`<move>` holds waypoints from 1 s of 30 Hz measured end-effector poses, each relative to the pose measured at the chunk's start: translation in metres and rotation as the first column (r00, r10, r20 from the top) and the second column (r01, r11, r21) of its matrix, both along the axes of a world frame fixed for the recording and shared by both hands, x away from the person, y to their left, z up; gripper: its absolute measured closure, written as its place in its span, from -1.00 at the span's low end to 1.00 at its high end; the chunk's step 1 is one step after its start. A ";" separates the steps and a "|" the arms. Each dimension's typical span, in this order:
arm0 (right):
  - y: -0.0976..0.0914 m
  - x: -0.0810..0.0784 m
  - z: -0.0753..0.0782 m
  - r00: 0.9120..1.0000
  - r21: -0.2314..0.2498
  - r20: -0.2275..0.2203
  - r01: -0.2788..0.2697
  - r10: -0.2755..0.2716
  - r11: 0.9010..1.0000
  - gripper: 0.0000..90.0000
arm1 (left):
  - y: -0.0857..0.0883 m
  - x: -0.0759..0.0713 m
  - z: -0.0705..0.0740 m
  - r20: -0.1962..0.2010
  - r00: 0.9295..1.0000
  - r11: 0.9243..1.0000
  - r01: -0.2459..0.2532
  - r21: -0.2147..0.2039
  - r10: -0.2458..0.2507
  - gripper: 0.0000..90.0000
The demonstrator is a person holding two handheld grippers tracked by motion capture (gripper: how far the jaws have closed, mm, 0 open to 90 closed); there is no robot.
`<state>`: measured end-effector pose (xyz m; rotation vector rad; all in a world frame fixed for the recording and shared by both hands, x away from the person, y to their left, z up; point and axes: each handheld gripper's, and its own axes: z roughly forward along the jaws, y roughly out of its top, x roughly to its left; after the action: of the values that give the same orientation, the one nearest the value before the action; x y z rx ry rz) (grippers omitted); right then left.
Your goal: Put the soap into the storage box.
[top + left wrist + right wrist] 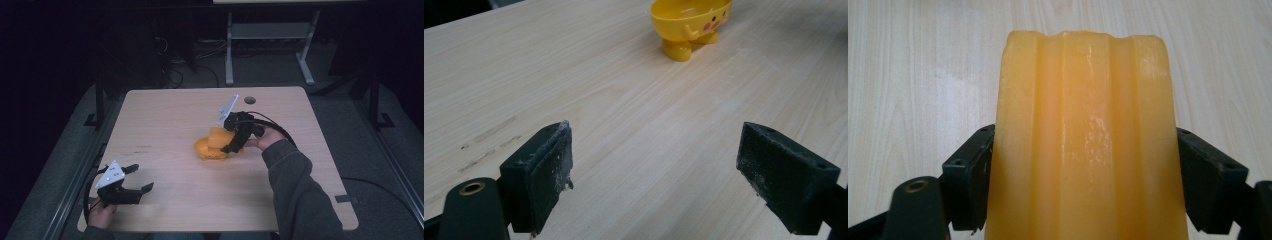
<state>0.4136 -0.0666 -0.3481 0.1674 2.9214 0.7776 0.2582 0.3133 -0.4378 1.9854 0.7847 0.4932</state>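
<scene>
Ridged orange block [1083,140] clamped in right gripper [235,142] above yellow bowl [689,20], mid-table; lower centred. Left gripper [137,185] spread wide, idle.

A dim lab: bare wooden table [165,115], floor cables [175,75].

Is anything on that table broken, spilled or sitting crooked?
Nothing looks broken or spilled. The yellow bowl with a little face stands upright on the table. The right hand-held gripper holds a ridged orange block over it. Oddities: faint scuff marks on the wood, and white specks on the left hand-held gripper pads.
</scene>
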 end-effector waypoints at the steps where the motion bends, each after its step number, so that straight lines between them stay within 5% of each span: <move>1: 0.002 0.000 -0.001 1.000 -0.001 -0.002 -0.003 0.003 1.000 -0.54 | 0.001 0.000 0.000 0.004 1.000 1.000 -0.001 -0.002 0.001 -0.68; 30: 0.030 0.025 -0.029 0.998 -0.021 -0.050 -0.043 0.042 0.999 -0.55 | 0.001 0.000 0.001 0.004 1.000 1.000 -0.002 -0.007 0.002 -0.68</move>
<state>0.4391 -0.0365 -0.3775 0.1255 2.9885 0.7579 0.2587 0.3144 -0.4372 1.9772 0.7847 0.4945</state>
